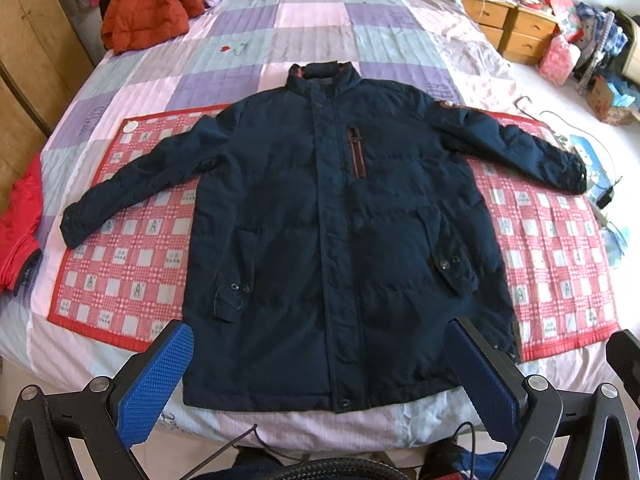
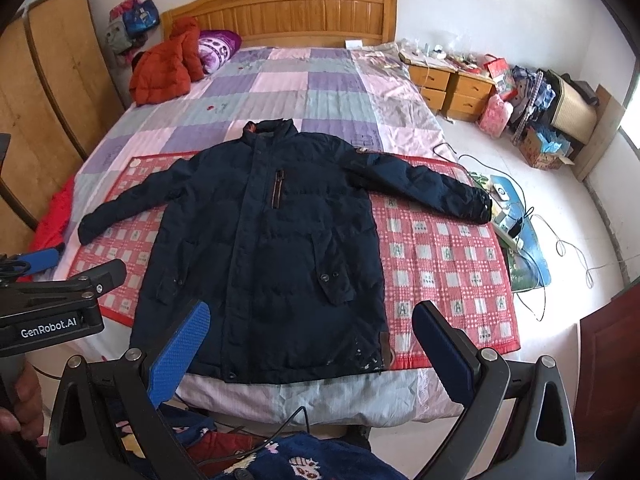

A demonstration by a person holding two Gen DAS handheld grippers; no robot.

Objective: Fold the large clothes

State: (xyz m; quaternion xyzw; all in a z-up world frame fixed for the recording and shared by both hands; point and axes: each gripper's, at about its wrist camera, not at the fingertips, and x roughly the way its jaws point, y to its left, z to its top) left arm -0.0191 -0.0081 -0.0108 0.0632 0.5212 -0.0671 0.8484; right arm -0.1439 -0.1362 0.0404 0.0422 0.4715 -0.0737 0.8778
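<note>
Both black hand-held grippers w/ blue textured pads held side by side: left hand-held gripper [image 1: 320, 384] jaws spread wide, nothing between; right hand-held gripper [image 2: 316, 352] likewise agape. Person's hand [image 2: 18, 408] grips left unit's handle, lower left.

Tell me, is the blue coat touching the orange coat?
Apart. The right wrist view shows the blue coat spread mid-bed and the orange coat up by the headboard, with bare quilt between them.
</note>
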